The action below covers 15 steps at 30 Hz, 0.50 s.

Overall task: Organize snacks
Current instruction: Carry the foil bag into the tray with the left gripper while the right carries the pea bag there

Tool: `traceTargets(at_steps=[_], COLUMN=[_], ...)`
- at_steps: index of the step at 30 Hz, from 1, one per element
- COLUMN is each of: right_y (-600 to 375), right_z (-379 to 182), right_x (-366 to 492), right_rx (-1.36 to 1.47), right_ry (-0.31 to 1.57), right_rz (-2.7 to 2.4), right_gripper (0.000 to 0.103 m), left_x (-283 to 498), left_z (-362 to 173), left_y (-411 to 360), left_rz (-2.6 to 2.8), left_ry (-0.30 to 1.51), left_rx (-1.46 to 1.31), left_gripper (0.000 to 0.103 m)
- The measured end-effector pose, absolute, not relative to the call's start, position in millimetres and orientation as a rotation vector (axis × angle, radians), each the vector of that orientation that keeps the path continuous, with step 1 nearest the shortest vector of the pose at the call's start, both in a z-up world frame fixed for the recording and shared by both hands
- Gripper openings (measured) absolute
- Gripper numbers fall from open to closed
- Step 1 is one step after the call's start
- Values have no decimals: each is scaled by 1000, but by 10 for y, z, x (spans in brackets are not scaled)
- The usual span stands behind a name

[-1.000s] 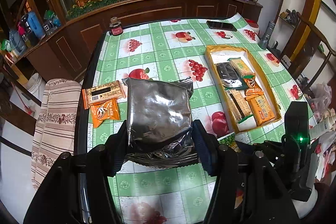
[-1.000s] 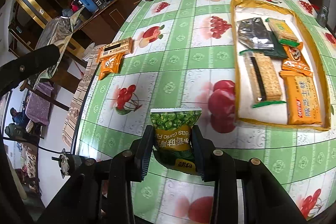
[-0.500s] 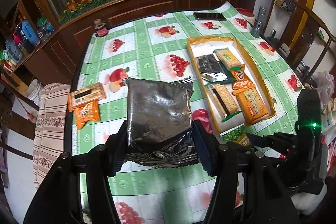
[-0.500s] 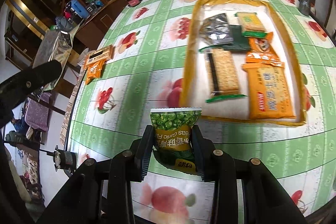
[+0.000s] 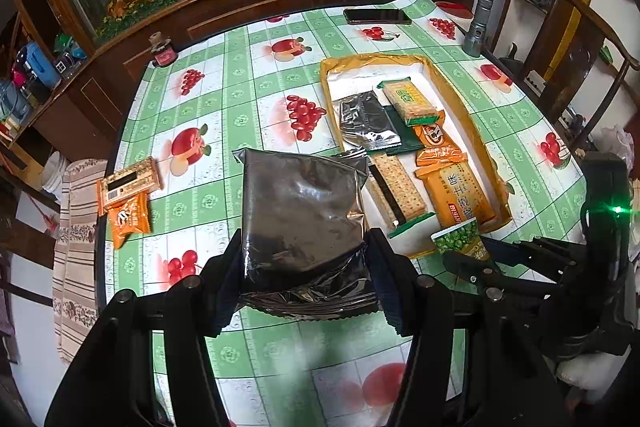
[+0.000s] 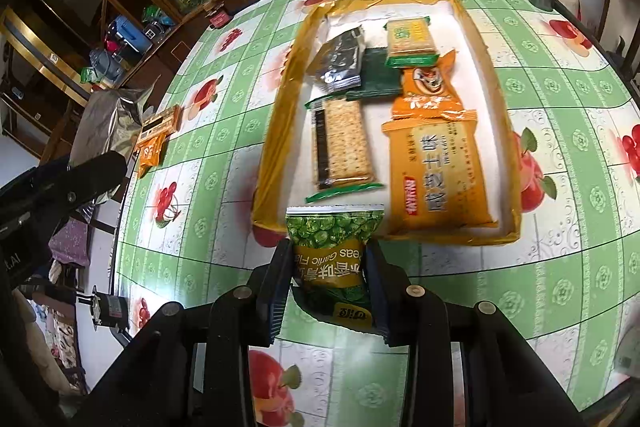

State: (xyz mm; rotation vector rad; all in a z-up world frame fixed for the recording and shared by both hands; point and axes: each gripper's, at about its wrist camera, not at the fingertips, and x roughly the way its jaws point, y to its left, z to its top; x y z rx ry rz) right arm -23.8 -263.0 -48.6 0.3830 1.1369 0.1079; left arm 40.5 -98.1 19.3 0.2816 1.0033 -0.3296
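Note:
My left gripper is shut on a large silver foil bag, held above the table just left of the yellow tray. My right gripper is shut on a green pea snack packet, held above the tray's near edge. The tray holds several snack packets: crackers, orange biscuit packs, a dark foil pack. The pea packet also shows in the left wrist view.
Two orange packets lie at the table's left edge. A phone, a small jar and a flashlight stand at the far side. A striped chair cushion is beside the left edge.
Both grippers have moved toward the tray with their packets; the tray now sits nearer and more centred in the right wrist view. Both grips are unchanged.

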Motion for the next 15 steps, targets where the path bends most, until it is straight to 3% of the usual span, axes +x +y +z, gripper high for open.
traceTargets(at_steps=[15], right_y=[-3038], right_z=[-501], right_x=[354], right_rx=[420], right_ry=[1085], right_rz=[57], right_gripper=[37], left_x=[671], left_z=[-303], left_y=[-1294], left_rz=[-426], left_ry=[1154], left_rx=[166], left_gripper=[57])
